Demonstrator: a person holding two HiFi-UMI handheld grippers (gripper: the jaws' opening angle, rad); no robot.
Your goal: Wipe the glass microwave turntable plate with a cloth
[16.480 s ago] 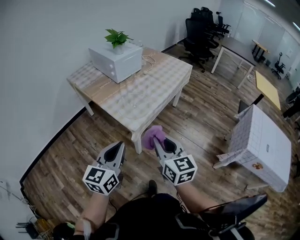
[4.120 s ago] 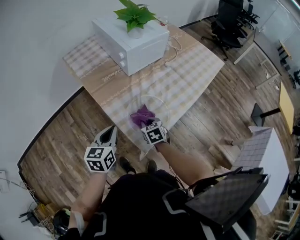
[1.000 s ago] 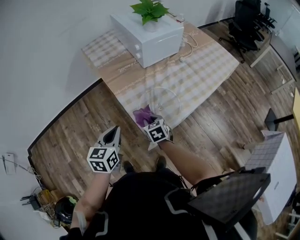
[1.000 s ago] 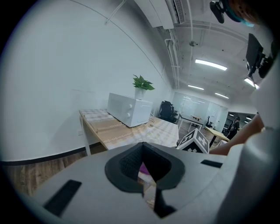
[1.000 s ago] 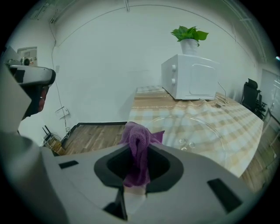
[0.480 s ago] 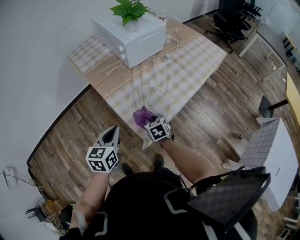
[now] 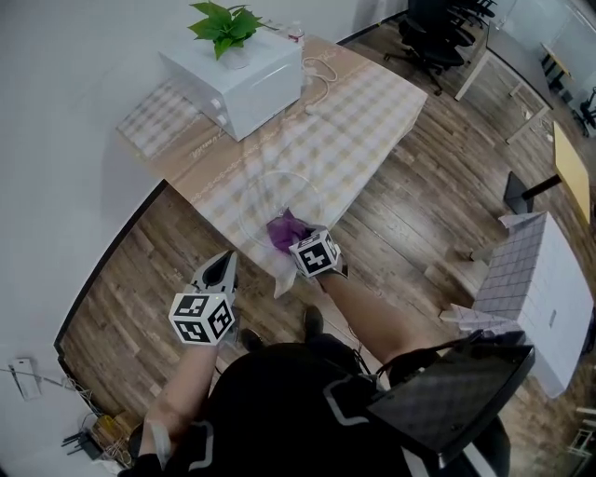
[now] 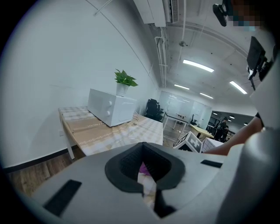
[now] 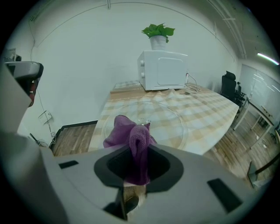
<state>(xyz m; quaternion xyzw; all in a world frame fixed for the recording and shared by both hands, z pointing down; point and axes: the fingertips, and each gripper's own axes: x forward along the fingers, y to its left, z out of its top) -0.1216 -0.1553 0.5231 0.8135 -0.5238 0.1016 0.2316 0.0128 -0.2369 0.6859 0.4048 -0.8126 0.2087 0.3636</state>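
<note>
The left gripper (image 7: 225,265) hangs low beside the body, jaws together and empty, while the right gripper (image 7: 300,244), arm reaching forward, pinches a purple cloth (image 7: 283,229).

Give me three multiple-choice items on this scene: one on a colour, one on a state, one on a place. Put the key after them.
1. What colour is the cloth?
A. yellow
B. purple
C. white

2. In what state is the right gripper?
A. open and empty
B. open, with the cloth lying loose beside it
C. shut on the cloth

3. Where does the potted plant stand?
A. on the cloth
B. on top of the white microwave
C. in the right gripper

Key:
1 B: both the head view and the right gripper view show it purple.
2 C: the right gripper view shows the cloth pinched between the jaws and bunched above them.
3 B: the pot sits on the microwave's top in the head view and in both gripper views.
</note>
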